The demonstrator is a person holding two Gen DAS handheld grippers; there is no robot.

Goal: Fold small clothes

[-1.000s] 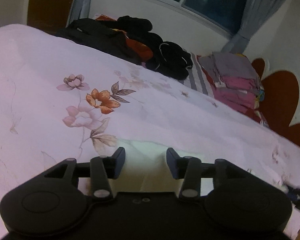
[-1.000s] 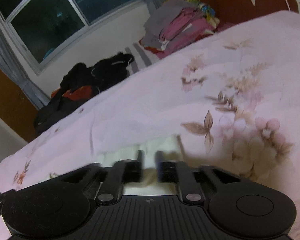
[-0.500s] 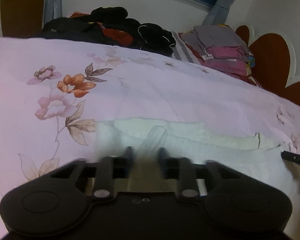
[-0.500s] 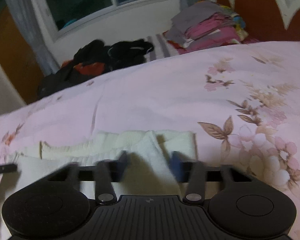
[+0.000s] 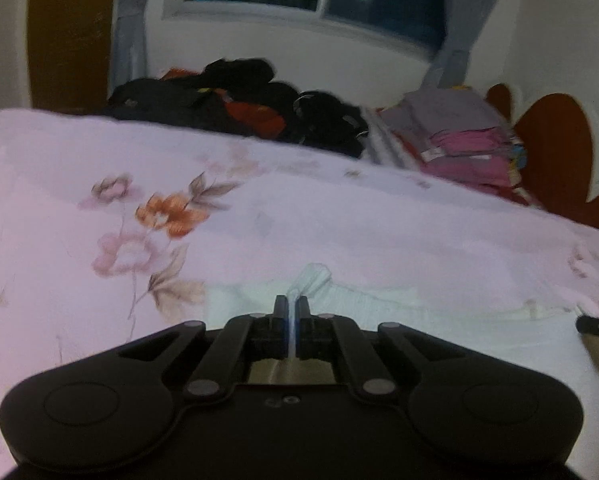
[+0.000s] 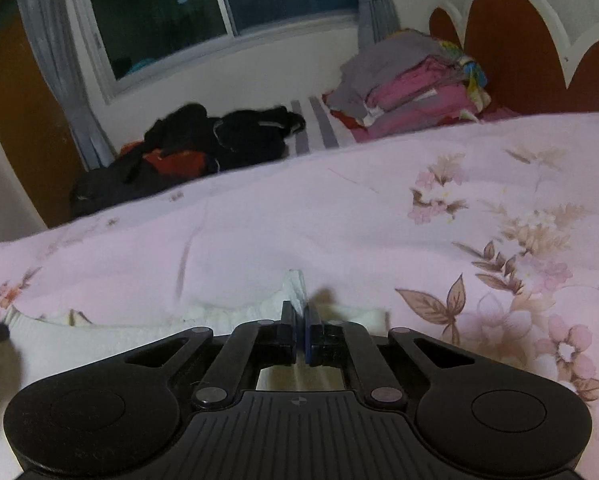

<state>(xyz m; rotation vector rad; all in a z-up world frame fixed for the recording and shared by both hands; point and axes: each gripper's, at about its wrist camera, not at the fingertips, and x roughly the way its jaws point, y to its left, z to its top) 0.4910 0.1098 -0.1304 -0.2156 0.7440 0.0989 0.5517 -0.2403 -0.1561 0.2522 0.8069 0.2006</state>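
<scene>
Bed: pink floral sheet, fills both views; work surface.
Dark pile: black and red clothes heaped at the far edge under the window; unfolded, well apart from the work.
Folded stack: grey and pink items, far corner by the headboard.
Garment: small white ribbed piece, lying flat on the near part of the bed, spread between the two tools; its far hem runs across both views.
Left gripper: jaws together, clamped on a raised pinch of the garment's far edge; a tuft of cloth stands up just beyond the tips.
Right gripper: jaws together, clamped likewise on the garment at its own end; a white peak shows above the tips.
Step in hand: both pinches made along the far edge; lift not yet begun, cloth otherwise flat.
Next move, as judged: raise both pinches together, keep the edge taut between them, carry it toward the near edge and lay it down square.
Risk, as judged: uneven lift would skew the fold; thin pinch may slip.
</scene>
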